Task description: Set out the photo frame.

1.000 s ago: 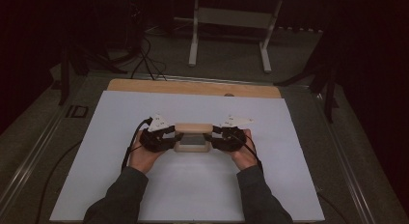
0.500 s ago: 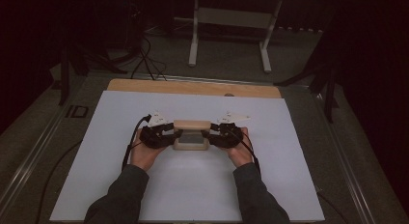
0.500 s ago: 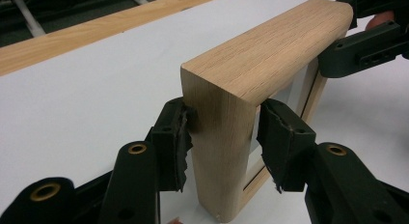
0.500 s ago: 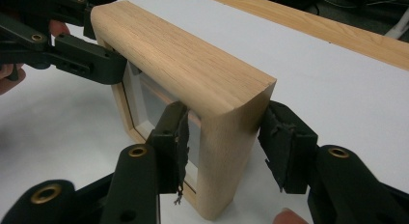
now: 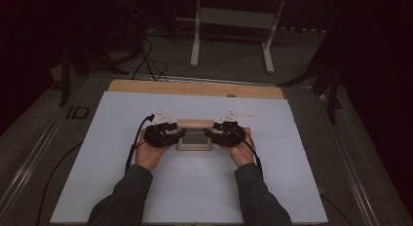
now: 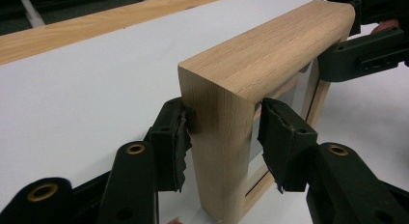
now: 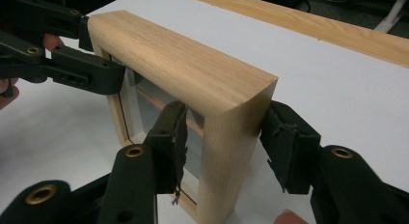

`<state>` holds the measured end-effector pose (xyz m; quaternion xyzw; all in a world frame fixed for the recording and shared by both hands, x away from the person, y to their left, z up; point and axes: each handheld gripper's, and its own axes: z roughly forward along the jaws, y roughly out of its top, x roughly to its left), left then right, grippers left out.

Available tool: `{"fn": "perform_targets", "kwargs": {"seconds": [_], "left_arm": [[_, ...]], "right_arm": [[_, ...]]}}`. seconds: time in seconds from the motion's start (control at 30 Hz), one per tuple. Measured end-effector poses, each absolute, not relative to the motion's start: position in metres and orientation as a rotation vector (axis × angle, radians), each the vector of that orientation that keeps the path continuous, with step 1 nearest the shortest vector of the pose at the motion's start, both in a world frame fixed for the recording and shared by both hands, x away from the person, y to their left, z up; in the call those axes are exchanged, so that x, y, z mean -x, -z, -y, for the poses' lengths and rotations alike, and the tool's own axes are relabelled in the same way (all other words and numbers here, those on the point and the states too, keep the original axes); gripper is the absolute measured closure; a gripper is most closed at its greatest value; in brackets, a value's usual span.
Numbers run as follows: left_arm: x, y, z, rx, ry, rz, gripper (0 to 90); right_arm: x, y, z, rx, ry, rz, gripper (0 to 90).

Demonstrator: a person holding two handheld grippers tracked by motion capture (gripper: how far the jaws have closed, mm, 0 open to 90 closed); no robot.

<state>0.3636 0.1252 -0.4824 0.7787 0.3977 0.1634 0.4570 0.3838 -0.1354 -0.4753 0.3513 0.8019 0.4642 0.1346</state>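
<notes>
Two dark sleeves (image 5: 122, 201) enter the high view at 6 o'clock, and the left hand (image 5: 148, 155) and right hand (image 5: 241, 150) rest on a white sheet (image 5: 195, 192) that covers most of the table. Each hand carries a black tool with a cable (image 5: 132, 148) trailing back toward the person.

Between the hands stands the wooden frame (image 5: 195, 123), upright on its lower edge, a little toward 12 o'clock from the sheet's middle. The left tongs (image 5: 181, 136) sit at its 9 o'clock end and the right tongs (image 5: 209, 136) at its 3 o'clock end.

In the left gripper view, the left tongs (image 6: 224, 132) straddle the frame's end upright (image 6: 222, 137). One pad (image 6: 176, 137) seems to touch the wood, while the other pad (image 6: 277, 137) stands off it with a slit of light between, so the jaws are apart and not clamped.

In the right gripper view, the right tongs (image 7: 222, 137) straddle the opposite upright (image 7: 226, 151). Their jaws have just been opening, with that upright between them. The inner pad (image 7: 173, 137) is clear of the wood, and the outer pad (image 7: 284, 142) lies close against it, perhaps touching.

Inside the frame sits a thin inner border around a pale pane (image 7: 144, 113), probably glass.

Beyond the sheet, at 12 o'clock, a bare strip of the table's wood (image 5: 195, 88) shows. Past it lies a dim grey floor (image 5: 234, 65) with black cords (image 5: 146, 55) at 11 o'clock and a white-legged stand (image 5: 197, 41) at 12 o'clock. The room behind is dark.
</notes>
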Motion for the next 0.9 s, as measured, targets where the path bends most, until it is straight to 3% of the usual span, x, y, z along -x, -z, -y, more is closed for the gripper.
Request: {"fn": "perform_targets", "kwargs": {"seconds": [0.9], "left_arm": [[-0.374,0.483,-0.122,-1.908,-0.378,-1.049,51.9]], "right_arm": [[-0.395,0.478,0.133,-1.117,-1.367,-2.289,50.0]]}}
